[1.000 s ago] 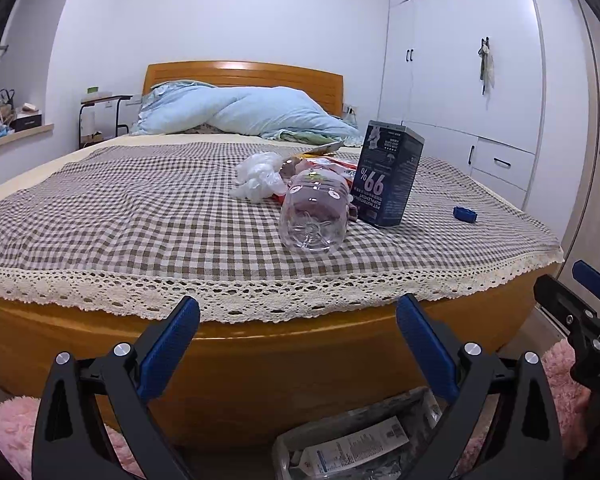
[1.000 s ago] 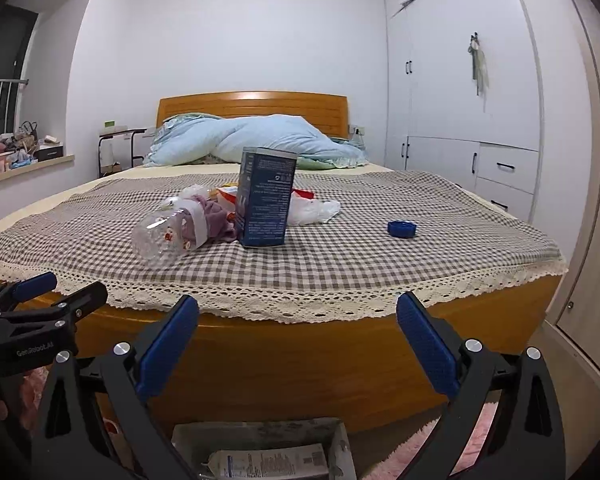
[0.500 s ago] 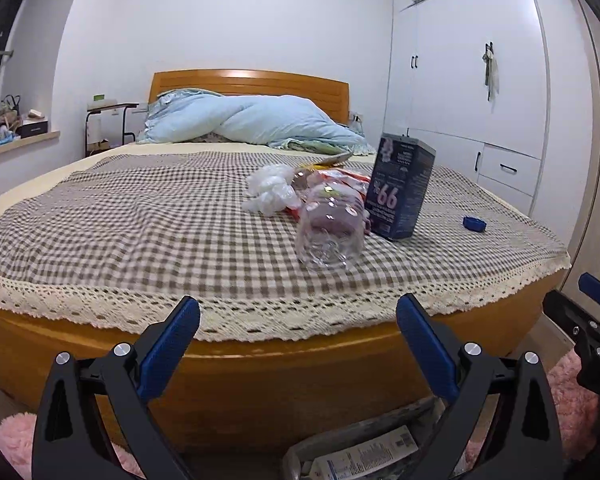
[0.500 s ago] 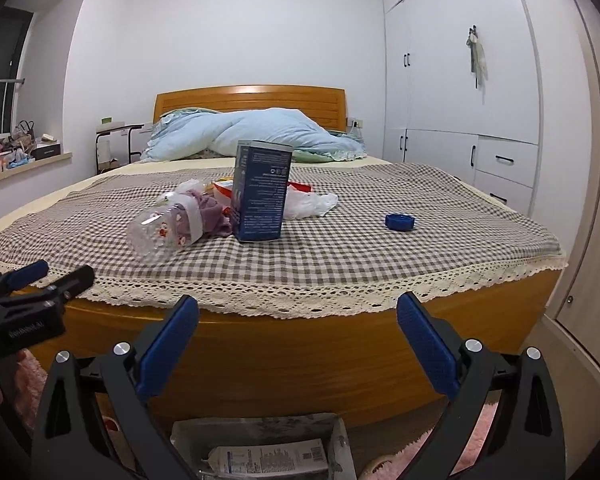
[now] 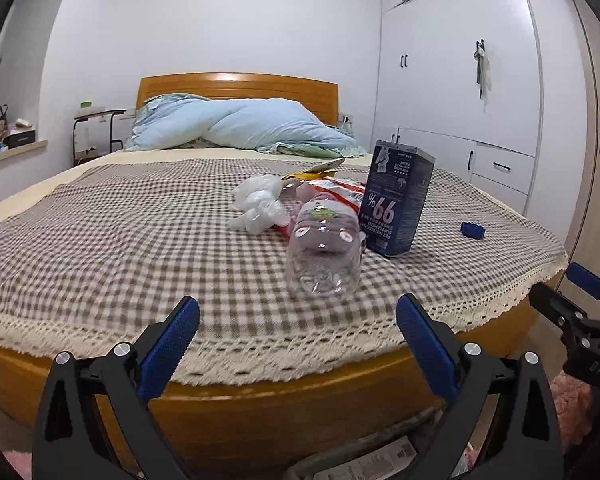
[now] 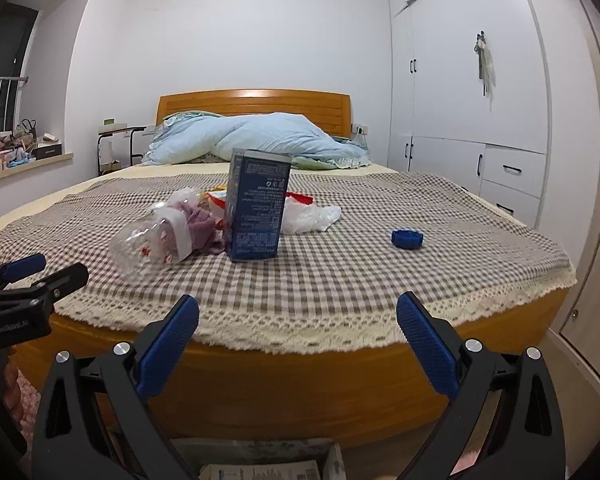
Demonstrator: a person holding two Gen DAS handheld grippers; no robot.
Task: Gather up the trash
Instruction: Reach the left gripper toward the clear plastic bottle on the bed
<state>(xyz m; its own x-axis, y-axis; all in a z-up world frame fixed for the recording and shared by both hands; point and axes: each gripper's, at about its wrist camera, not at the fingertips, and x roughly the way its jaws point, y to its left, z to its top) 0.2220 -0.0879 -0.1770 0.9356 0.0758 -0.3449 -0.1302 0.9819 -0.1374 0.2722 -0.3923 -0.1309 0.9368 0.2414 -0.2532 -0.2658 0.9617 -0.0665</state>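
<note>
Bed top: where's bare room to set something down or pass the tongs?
Free: checked blanket left of the plastic bottle; strip between blue carton and blue cap; lace edge in front. Crowded: centre, where bottle, carton, white bag and wrappers bunch together.

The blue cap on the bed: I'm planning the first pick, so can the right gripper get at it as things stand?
Probably yes. The blue cap lies alone on the checked cover, apart from the carton, and the right gripper is open with nothing between.
</note>
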